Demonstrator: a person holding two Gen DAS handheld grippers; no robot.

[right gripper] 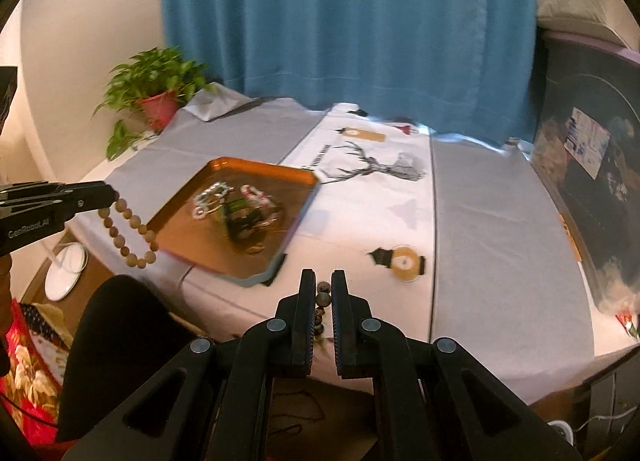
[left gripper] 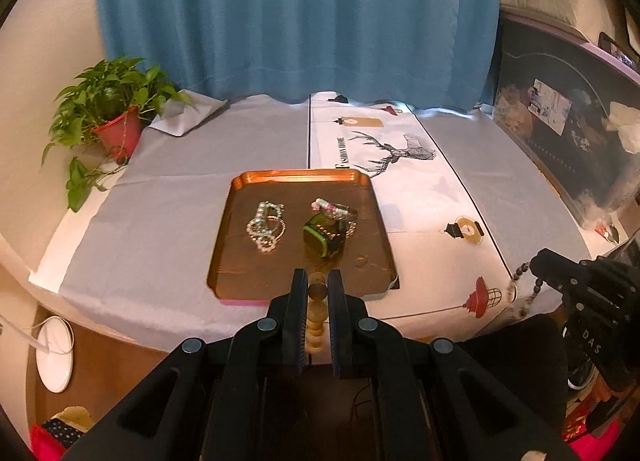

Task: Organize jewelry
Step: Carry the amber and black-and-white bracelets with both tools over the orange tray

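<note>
Copper tray (left gripper: 224,245) already holds a silver chain (left gripper: 266,227) and green bangle (left gripper: 326,239). Your left gripper (left gripper: 318,281) pinches a wooden bead bracelet (right gripper: 128,233), your right gripper (right gripper: 323,281) dark beads (right gripper: 323,297) (both unplaced).

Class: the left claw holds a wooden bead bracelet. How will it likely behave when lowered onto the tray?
The bracelet hangs in a limp loop from the left claw, so it is probably floppy and will pool. Its round beads may roll slightly. The tray rim should contain it.
</note>
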